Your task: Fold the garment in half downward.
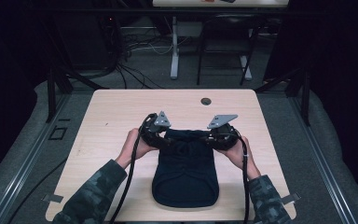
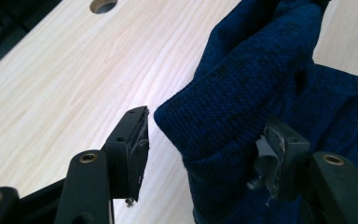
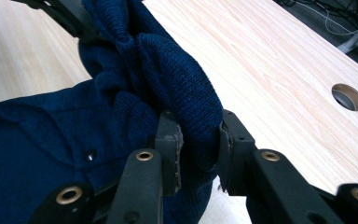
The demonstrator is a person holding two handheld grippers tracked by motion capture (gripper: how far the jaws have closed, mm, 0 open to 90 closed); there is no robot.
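A dark blue knit garment (image 1: pixel 185 172) lies on the pale wooden table (image 1: pixel 121 107), its far edge bunched up between the two grippers. My left gripper (image 1: pixel 164 136) is at the garment's far left corner. In the left gripper view, this gripper (image 2: pixel 207 154) is open, with a fold of the garment (image 2: pixel 261 70) between the jaws and a gap at the left jaw. My right gripper (image 1: pixel 213 137) is at the far right corner. In the right gripper view, this gripper (image 3: pixel 198 149) is shut on a thick fold of the garment (image 3: pixel 37 140).
A round cable hole (image 1: pixel 206 101) sits in the table near its far edge, also seen as the hole (image 2: pixel 103 4) and the hole (image 3: pixel 348 96). Beyond the table stand desk legs and cables (image 1: pixel 135 46) on the floor. Bare wood surrounds the garment.
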